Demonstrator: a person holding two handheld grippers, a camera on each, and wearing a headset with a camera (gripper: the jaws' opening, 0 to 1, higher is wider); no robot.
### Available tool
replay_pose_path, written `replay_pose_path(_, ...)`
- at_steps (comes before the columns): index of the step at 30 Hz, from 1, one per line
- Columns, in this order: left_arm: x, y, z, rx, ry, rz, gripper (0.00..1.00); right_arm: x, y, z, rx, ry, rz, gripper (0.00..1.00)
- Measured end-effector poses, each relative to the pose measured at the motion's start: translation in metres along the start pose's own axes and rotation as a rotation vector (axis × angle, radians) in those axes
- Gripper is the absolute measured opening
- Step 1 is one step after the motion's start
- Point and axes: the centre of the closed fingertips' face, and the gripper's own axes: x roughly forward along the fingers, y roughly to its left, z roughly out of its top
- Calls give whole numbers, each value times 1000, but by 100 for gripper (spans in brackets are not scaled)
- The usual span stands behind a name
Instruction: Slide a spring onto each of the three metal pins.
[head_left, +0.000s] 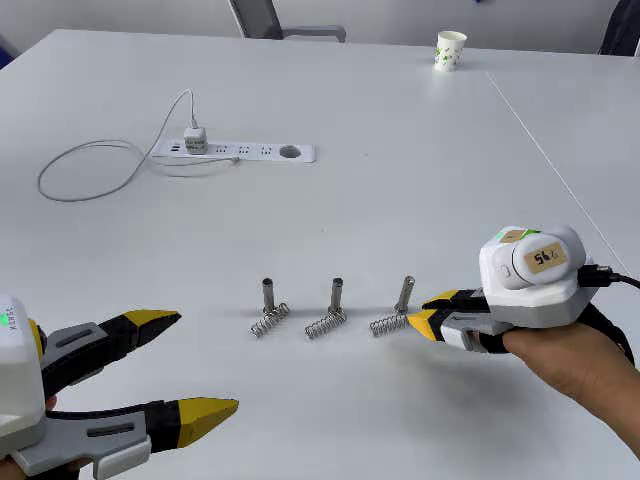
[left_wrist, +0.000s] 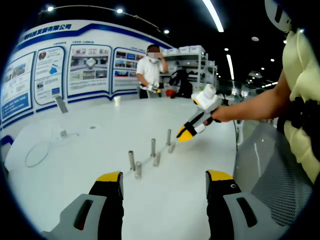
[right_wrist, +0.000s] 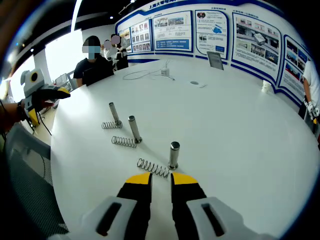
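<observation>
Three pins (head_left: 337, 292) stand upright in a row on the bench (head_left: 400, 150), the rightmost leaning slightly. Three springs (head_left: 326, 322) lie flat, one at each pin's foot, their long axes slanting toward the pins. The right gripper (head_left: 425, 312), jaws narrowly apart and holding nothing, sits just right of the pins. The left gripper (head_left: 205, 362), jaws spread wide, is well left of the pins. The right gripper's label (head_left: 545, 258) is unreadable.

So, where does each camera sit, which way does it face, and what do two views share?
Head view: on the headset, looking down at the table; left gripper, right gripper and a hand show.
Left gripper view: on that gripper, facing the pins; its fingers show.
Right gripper view: on that gripper, facing the nearest spring; its fingers show.
Shared by all: the pins.
</observation>
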Motion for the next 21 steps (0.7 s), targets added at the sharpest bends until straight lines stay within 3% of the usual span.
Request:
replay_pose_path(2,0,0,-1,2,5,1,68,3,-1,-3,2,19,5,16)
replay_pose_path(12,-1,1,-2,-1,9,5,68,11,-3,-3,33,20,29,16)
replay_pose_path(21,1,1,-4,-12,4,3,68,9,11,-6,42,19,60,16)
